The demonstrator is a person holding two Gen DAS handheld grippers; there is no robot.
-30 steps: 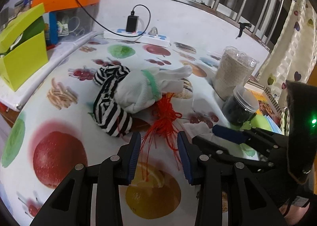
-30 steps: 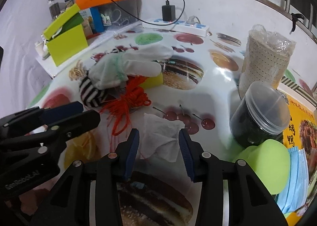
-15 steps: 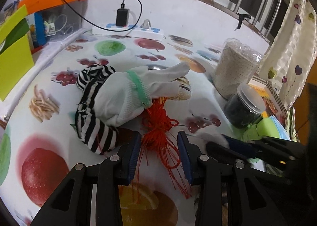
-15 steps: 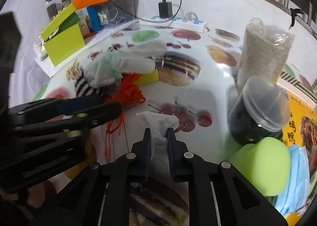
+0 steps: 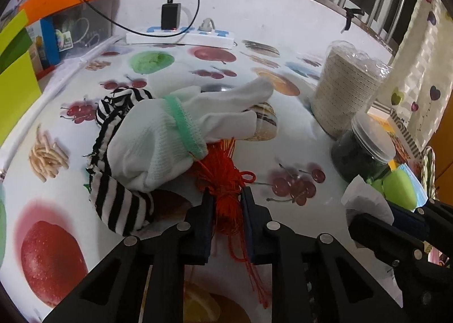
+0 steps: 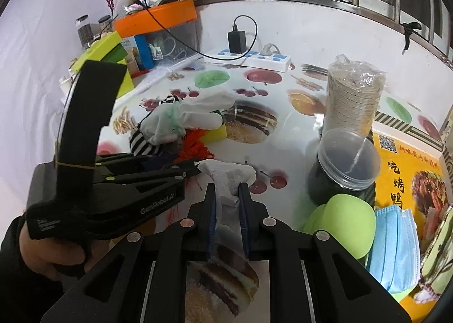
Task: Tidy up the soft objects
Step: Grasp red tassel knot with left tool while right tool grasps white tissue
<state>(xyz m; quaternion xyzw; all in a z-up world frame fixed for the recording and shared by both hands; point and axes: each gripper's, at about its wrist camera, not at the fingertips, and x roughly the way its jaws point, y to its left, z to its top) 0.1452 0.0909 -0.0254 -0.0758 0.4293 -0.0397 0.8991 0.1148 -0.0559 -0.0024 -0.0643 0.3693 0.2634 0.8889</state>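
Table (image 5: 283, 158) — both tools now clamped.

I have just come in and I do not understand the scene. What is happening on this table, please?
A person holds two grippers over a fruit-print table. The left gripper is shut on a red string bundle beside a white glove and striped cloth. The right gripper is shut on a crumpled white tissue, near a dark jar.
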